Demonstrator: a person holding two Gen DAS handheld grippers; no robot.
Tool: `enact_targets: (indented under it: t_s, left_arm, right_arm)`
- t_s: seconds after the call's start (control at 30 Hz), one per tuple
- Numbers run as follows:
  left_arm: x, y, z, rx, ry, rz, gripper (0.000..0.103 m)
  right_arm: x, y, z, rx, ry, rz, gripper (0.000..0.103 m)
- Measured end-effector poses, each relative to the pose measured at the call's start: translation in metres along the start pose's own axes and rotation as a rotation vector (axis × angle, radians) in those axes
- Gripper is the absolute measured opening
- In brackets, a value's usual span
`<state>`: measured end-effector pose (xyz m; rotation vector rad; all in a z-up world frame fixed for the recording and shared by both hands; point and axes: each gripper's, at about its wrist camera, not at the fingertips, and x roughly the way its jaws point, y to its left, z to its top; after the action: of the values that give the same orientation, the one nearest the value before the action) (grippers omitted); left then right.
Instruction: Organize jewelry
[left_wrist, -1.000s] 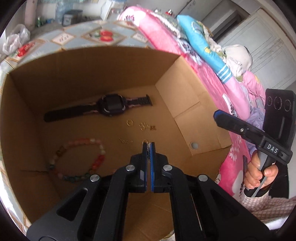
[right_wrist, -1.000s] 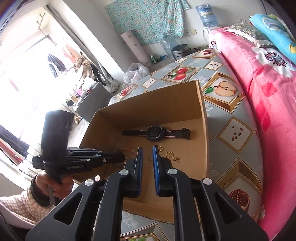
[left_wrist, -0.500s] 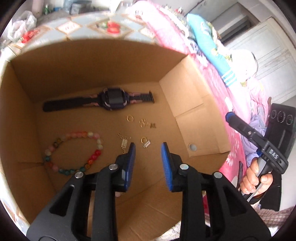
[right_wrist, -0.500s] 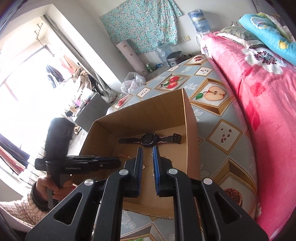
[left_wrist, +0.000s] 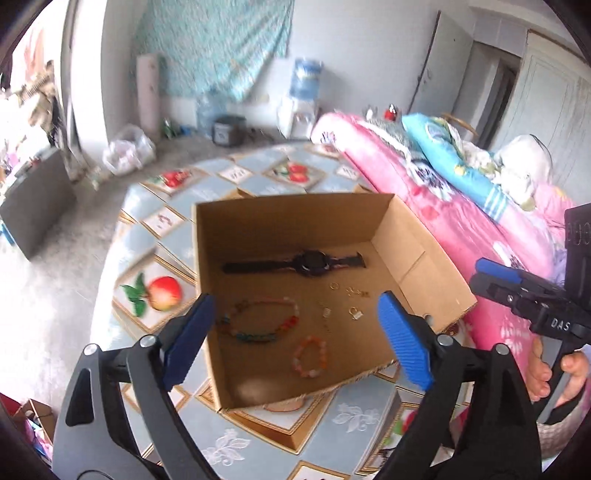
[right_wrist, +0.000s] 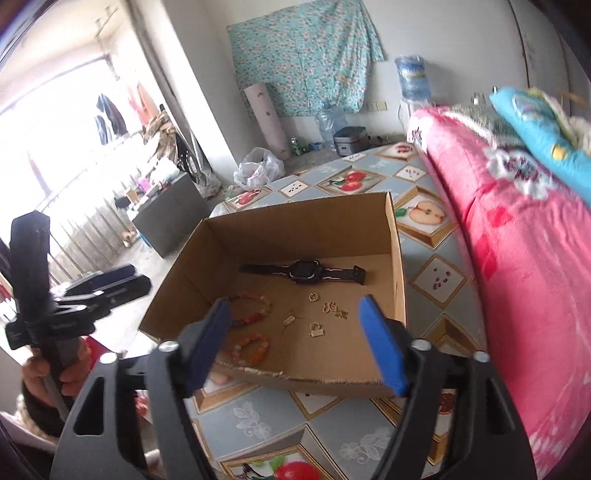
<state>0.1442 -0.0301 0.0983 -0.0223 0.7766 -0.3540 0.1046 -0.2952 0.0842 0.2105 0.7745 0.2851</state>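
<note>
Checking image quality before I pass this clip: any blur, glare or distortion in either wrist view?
Left wrist view: motion blur softens the room and the cardboard box; fisheye bends the edges. Right wrist view: the window at left is blown out to white; the watch in the box stays readable, and the pink bedding is smeared.

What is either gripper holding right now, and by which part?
Nothing. The left gripper and right gripper are both opening with nothing between their jaws; the jewelry lies in the cardboard box.

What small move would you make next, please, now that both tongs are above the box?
Probably draw both tongs clear of the box. Left tongs and right tongs are opening with nothing between them, and the watch, two bracelets and small gold pieces already lie inside; no jewelry shows outside.
</note>
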Motion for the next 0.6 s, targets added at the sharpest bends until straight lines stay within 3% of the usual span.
enact_targets:
  t_s: [0.1, 0.2, 0.27, 0.37, 0.43, 0.5, 0.6]
  left_arm:
    - [-0.021, 0.005, -0.011, -0.017, -0.036, 0.054, 0.091]
    - [-0.029, 0.016, -0.023, -0.049, -0.051, 0.047, 0.091]
    - [-0.025, 0.029, -0.027, -0.103, -0.036, 0.034, 0.091]
    - [-0.005, 0.055, -0.031, -0.232, 0.023, -0.023, 0.091]
    - [0.018, 0.068, -0.034, -0.304, 0.071, -0.085, 0.091]
    - [0.041, 0.071, -0.037, -0.331, 0.137, -0.105, 0.091]
    - [0.065, 0.064, -0.046, -0.338, 0.207, -0.129, 0.091]
  right_arm:
    - [-0.006, 0.013, -0.011, -0.047, 0.015, -0.036, 0.086]
    - [-0.007, 0.014, -0.021, -0.068, 0.023, -0.084, 0.087]
    - [-0.006, 0.002, -0.021, -0.014, 0.017, -0.101, 0.087]
    - [0.004, -0.038, -0.016, 0.164, 0.017, -0.017, 0.087]
    - [0.019, -0.056, -0.013, 0.227, 0.046, -0.021, 0.087]
    - [0.041, -0.067, -0.013, 0.259, 0.121, -0.053, 0.087]
    - [0.062, -0.071, -0.019, 0.304, 0.214, 0.021, 0.087]
